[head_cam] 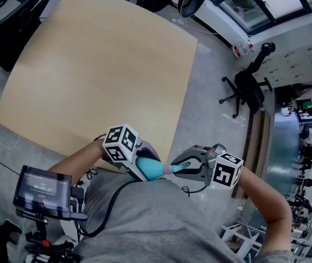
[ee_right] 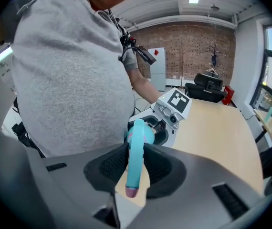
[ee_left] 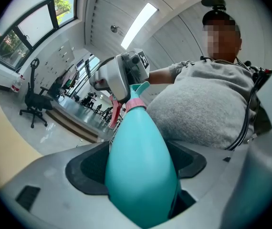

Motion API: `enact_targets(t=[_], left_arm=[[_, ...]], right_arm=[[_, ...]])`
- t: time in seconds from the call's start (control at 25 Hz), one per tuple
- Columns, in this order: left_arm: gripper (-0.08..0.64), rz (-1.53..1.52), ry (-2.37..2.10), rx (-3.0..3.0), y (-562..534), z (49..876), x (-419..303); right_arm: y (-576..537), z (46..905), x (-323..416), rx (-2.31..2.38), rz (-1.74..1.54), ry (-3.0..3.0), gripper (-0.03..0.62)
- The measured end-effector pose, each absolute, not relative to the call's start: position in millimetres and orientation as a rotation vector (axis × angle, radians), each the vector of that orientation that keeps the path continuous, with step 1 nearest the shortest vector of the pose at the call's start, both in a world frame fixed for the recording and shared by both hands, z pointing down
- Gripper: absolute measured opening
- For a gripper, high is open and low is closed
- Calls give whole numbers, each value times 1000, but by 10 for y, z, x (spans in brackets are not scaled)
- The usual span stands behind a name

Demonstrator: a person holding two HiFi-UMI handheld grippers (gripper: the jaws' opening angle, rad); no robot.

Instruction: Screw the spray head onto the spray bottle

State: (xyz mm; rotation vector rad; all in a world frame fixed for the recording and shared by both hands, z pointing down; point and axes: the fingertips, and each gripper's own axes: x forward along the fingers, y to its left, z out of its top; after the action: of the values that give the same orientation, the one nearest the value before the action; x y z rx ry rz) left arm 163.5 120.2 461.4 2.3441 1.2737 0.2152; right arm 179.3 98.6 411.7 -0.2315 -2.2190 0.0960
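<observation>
A teal spray bottle (head_cam: pixel 151 169) lies level in front of the person's grey shirt, with my left gripper (head_cam: pixel 145 167) shut around its wide body (ee_left: pixel 141 166). Its neck carries a pink collar (ee_left: pixel 136 104) and the teal spray head (head_cam: pixel 179 165). My right gripper (head_cam: pixel 186 169) comes in from the right and points downward. Its pads sit on both sides of the spray head (ee_right: pixel 135 161), whose pink tip points back toward that camera. In the right gripper view the left gripper's marker cube (ee_right: pixel 176 100) shows just beyond the head. Both grippers hang off the table's near edge.
The light wooden table (head_cam: pixel 101 64) stretches away ahead with bare floor to its right. A black office chair (head_cam: pixel 246 89) stands on that floor. A small screen on a mount (head_cam: pixel 42 190) sits at the person's left side, with a black cable across the shirt.
</observation>
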Motion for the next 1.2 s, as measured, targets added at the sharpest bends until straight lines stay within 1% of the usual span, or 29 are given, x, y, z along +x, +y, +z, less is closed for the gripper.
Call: enact_targets(t=[0.12, 0.28, 0.56, 0.64, 0.68, 0.92, 1.08, 1.12, 1.2], left_arm=[[380, 222, 1274, 2333, 1202, 4622, 1628], [380, 222, 1267, 2322, 1192, 4628, 1625], [380, 186, 1258, 2330, 1200, 4610, 1628], [380, 190, 1266, 2331, 1205, 4606, 1631], [380, 194, 1270, 2330, 1208, 4604, 1633], [380, 210, 1285, 2326, 1232, 4605, 1654], [380, 212, 1293, 2329, 1235, 4596, 1643], [380, 211, 1299, 2329, 1238, 4591, 1637], [380, 197, 1317, 2330, 1247, 4576, 1624]], right_arm=[[973, 4118, 1778, -212, 140, -2215, 83], [949, 4125, 1775, -138, 119, -2202, 83], [955, 4058, 1779, 60, 315, -2347, 89], [965, 4030, 1752, 68, 347, -2383, 102], [969, 4028, 1742, 69, 353, -2387, 118], [987, 4101, 1712, 39, 250, -2367, 120], [992, 4093, 1688, -6, 248, -2336, 120], [998, 4088, 1672, -23, 218, -2315, 120], [1032, 4077, 1630, -85, 31, -2247, 120]])
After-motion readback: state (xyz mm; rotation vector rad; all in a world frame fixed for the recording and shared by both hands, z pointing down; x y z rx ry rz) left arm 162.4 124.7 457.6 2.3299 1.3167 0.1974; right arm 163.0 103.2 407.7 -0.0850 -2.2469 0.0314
